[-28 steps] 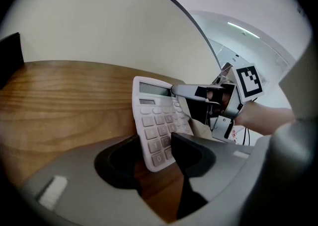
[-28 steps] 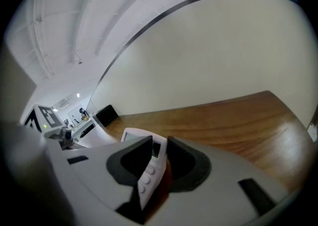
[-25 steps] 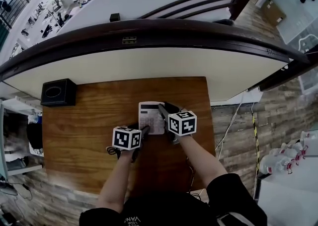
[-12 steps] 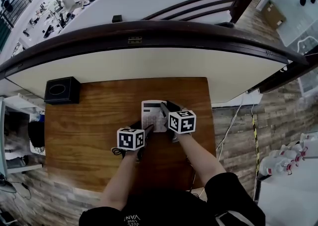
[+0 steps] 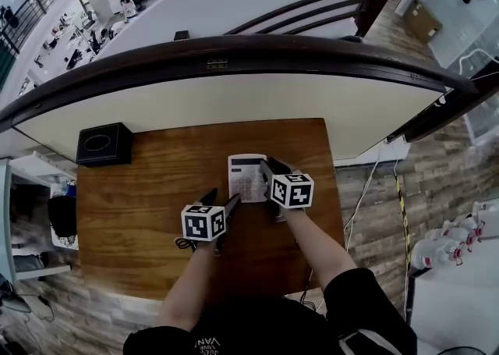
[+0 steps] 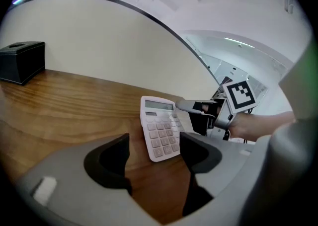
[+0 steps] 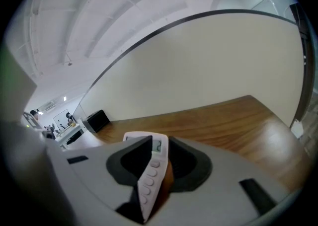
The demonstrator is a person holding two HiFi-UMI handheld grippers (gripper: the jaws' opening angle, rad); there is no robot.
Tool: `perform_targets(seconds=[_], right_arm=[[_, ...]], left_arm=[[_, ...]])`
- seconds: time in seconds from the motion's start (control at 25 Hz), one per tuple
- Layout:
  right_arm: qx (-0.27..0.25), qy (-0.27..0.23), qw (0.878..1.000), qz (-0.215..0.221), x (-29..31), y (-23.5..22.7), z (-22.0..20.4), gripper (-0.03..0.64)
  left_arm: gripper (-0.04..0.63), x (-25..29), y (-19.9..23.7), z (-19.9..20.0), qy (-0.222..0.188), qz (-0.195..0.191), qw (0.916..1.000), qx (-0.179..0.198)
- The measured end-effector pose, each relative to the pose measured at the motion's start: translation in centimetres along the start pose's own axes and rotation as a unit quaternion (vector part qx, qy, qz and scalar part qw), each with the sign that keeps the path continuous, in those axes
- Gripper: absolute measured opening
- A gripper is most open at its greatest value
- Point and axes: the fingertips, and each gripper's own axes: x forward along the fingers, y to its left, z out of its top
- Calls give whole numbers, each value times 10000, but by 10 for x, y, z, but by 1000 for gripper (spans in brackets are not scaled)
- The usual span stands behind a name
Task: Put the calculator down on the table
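The left gripper has let go. A second ago one jaw tip sat at the calculator's near corner; now its jaws are opening, spread wide with only bare wood between them in the left gripper view, and it has drawn back a little toward the person. The calculator lies just ahead of those tips, untouched by them.

That leaves the white calculator in the right gripper alone. In the right gripper view the jaws are closed on the calculator's long edge, and the calculator stands edge-on between the pads, display end away from the gripper. From the left gripper's side, its near end looks to be down on the bench, but I cannot tell whether the whole body lies flat or the clamped edge is tilted up.

My reading is that the put-down is nearly done: one grip is off, and the right gripper has yet to settle the calculator flat and release it.

Well beyond the left gripper, at the bench's far corner, sits a black box, clear of the work
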Motion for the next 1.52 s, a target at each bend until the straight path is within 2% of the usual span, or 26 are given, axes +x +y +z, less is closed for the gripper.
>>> perform_targets(seconds=[0.2, 0.36, 0.44, 0.56, 0.64, 0.92, 1.24, 1.52], right_arm=[[123, -251, 9996, -107, -28, 16, 3, 71], [211, -521, 9983, -175, -59, 34, 5, 71], [258, -632, 9975, -173, -75, 45, 3, 69], [347, -749, 9964, -195, -97, 61, -4, 61], [390, -837, 9954, -246, -111, 70, -9, 57], [366, -1096, 9923, -440, -165, 108, -22, 40], [282, -1353, 9879, -699, -214, 154, -39, 35], [407, -1479, 9854, -733, -243, 197, -68, 34]], left_arm=[[301, -24, -1, 11, -415, -31, 9991, 95], [282, -47, -13, 18, -644, -207, 9973, 287], [213, -62, -19, 21, -787, -283, 9957, 411], [72, -86, -25, 22, -1048, -378, 9918, 627], [35, -101, -29, 21, -1139, -467, 9897, 725], [12, -152, -43, 3, -1246, -970, 9831, 928], [12, -203, -48, -23, -1241, -1313, 9765, 1175], [12, -242, -51, -52, -1199, -1549, 9708, 1383]])
